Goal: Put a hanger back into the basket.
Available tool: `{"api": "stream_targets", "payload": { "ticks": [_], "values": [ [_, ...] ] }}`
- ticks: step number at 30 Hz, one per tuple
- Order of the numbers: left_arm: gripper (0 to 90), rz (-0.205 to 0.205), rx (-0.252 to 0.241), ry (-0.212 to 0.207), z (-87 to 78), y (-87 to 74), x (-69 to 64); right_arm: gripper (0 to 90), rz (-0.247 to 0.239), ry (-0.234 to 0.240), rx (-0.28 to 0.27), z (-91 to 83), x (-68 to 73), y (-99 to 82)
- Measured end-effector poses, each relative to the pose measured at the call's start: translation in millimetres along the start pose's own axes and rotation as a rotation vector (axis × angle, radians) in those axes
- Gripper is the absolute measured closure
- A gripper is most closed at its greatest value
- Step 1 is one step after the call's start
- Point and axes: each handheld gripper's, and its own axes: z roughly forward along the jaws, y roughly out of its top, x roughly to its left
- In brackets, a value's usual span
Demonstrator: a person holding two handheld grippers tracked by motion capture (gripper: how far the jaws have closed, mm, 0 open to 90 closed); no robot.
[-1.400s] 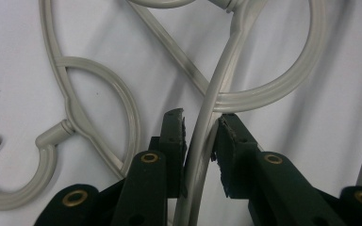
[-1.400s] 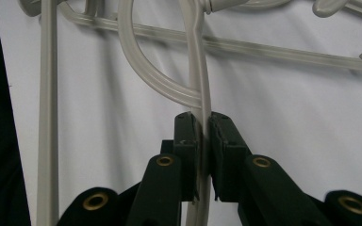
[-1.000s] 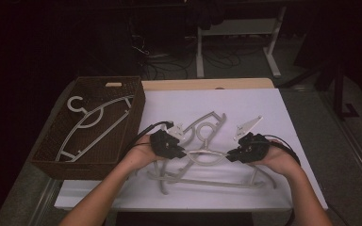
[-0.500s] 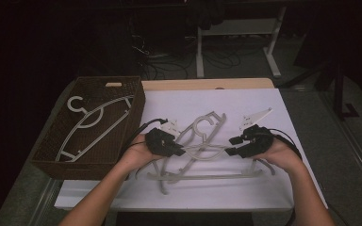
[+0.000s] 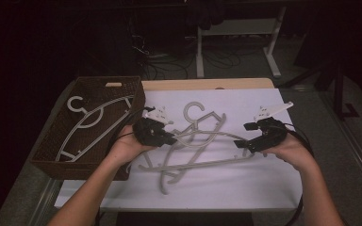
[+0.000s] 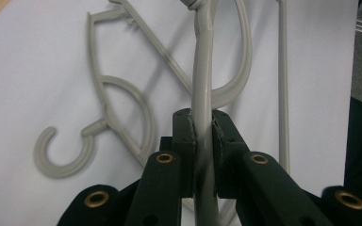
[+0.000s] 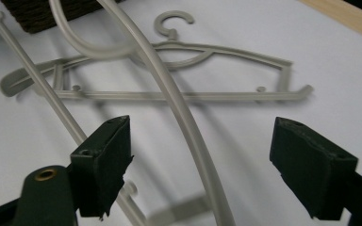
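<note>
The pale grey plastic coat hangers [image 5: 193, 141] look smooth with a soft sheen, and the one clamped in the left gripper [image 6: 202, 136] shows a glossy highlight along its rounded bar. The dark brown woven basket [image 5: 47, 150] has a rough, matt wicker weave. The white table cover [image 5: 245, 188] looks smooth and matt like paper, a pale wooden edge [image 5: 207, 84] behind it, and the right gripper's [image 7: 202, 169] black pads [image 7: 106, 165] are dull and ragged-edged.
</note>
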Motion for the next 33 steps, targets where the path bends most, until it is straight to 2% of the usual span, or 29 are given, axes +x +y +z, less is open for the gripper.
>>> {"api": "stream_targets", "payload": {
  "ticks": [4, 10, 14, 18, 22, 24, 33],
  "values": [
    [82.2, -0.007, -0.015, 0.031, -16.8, 2.3, 7.1, 18.3, 0.026, -0.029, -0.007, -9.3, -5.4, -5.8],
    [82.1, -0.046, -0.049, 0.08, -45.0, -0.7, 21.8, 16.8, 0.05, -0.048, -0.019, -14.1, -10.3, -13.8],
    [82.1, -0.084, -0.087, 0.123, -71.9, -6.1, 34.7, 15.9, 0.068, -0.051, -0.022, -9.1, -11.0, -18.9],
    [82.1, -0.114, -0.111, 0.194, -103.0, -13.1, 47.7, 15.8, 0.088, -0.039, -0.029, 0.0, -9.0, -25.0],
    [82.1, -0.149, -0.136, 0.261, -134.6, -25.0, 60.6, 15.2, 0.111, -0.043, -0.04, 8.9, -6.3, -31.7],
    [82.1, -0.172, -0.141, 0.301, -150.5, -33.5, 67.4, 14.5, 0.113, -0.054, -0.024, 13.4, -5.3, -34.0],
    [82.1, -0.272, -0.157, 0.447, -196.9, -78.3, 90.1, 11.4, 0.116, -0.074, 0.005, 25.7, 0.4, -42.1]
  ]
}}
